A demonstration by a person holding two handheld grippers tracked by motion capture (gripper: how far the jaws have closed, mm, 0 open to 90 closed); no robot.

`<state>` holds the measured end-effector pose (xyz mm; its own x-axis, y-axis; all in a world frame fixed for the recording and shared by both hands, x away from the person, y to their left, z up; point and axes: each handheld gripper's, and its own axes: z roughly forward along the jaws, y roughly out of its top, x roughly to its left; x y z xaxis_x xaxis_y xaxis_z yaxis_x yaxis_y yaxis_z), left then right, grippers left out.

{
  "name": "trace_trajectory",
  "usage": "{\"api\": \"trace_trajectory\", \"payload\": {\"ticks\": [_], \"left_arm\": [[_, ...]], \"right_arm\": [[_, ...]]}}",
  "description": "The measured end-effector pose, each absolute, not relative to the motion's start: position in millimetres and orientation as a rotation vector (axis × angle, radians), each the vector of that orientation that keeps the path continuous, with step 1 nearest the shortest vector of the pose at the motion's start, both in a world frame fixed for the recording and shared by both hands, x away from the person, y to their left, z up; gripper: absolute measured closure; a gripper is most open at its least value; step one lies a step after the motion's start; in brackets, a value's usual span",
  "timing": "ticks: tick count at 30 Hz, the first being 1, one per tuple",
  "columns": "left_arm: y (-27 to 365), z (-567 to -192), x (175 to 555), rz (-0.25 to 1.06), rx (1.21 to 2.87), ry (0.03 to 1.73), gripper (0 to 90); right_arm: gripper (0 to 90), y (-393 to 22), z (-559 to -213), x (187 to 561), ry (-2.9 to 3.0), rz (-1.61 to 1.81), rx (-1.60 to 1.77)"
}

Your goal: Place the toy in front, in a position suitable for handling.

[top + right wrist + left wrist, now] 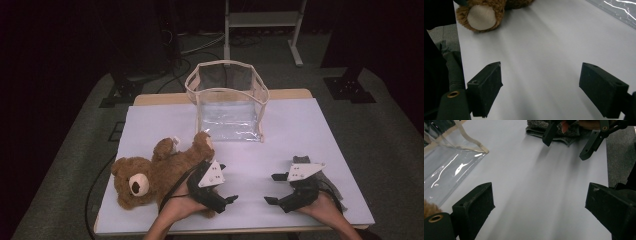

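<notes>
Left gripper [226, 184] is hovering w/ jaws wide apart, nothing btwn them, over the white table [280, 125]; teddy bear [150, 175] is lying just beside it on its left, head toward the near edge. Right gripper [274, 188] is also gaping empty, well apart from the bear, w/ the clear bag [227, 100] sitting beyond both.

- No words, brand marks, numbers or signs can be read in any of the three views.
- The white tag by the teddy bear [150, 177] is too small to tell whether it carries print.
- The clear bag [227, 100] and the pale counter [300, 130] carry no lettering that can be made out.
</notes>
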<state>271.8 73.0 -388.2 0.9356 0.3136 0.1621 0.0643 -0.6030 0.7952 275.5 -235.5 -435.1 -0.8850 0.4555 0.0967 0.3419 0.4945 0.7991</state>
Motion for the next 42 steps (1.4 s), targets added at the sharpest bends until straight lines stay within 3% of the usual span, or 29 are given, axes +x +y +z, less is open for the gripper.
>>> {"api": "trace_trajectory", "payload": {"ticks": [10, 27, 42], "left_arm": [[89, -372, 268, 0.370, 2.201, 0.216, 7.2], [157, -334, 271, 0.485, 2.211, 0.247, 14.2], [211, -317, 287, 0.536, 2.215, 0.320, 14.4]], "right_arm": [[17.0, -231, -432, 273, 2.605, 1.375, 0.686], [17.0, -221, -430, 269, 2.626, 1.377, 0.626], [17.0, -179, -422, 272, 2.692, 1.377, 0.494]]}}
